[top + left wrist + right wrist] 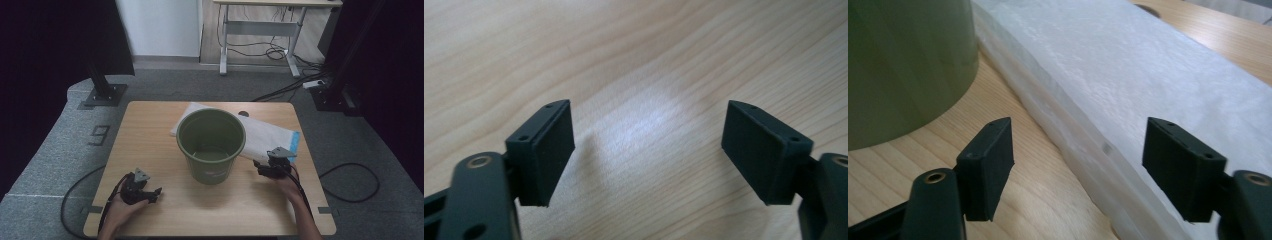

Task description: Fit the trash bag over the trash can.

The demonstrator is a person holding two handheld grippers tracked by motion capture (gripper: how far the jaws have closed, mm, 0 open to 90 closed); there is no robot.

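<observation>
A flat white plastic bag pack with a blue end is laid on the light wooden table, tucked behind and to the right of a round olive-green plastic bucket. The right gripper is held right at the pack's near edge, jaws spread wide with nothing clamped. In the right gripper view, the white pack is seen running between and past the two black pads, its edge pretty much in the gap, though contact can't be made out. The left gripper is parked well apart from it near the front left, jaws also wide open over bare wood.
</observation>
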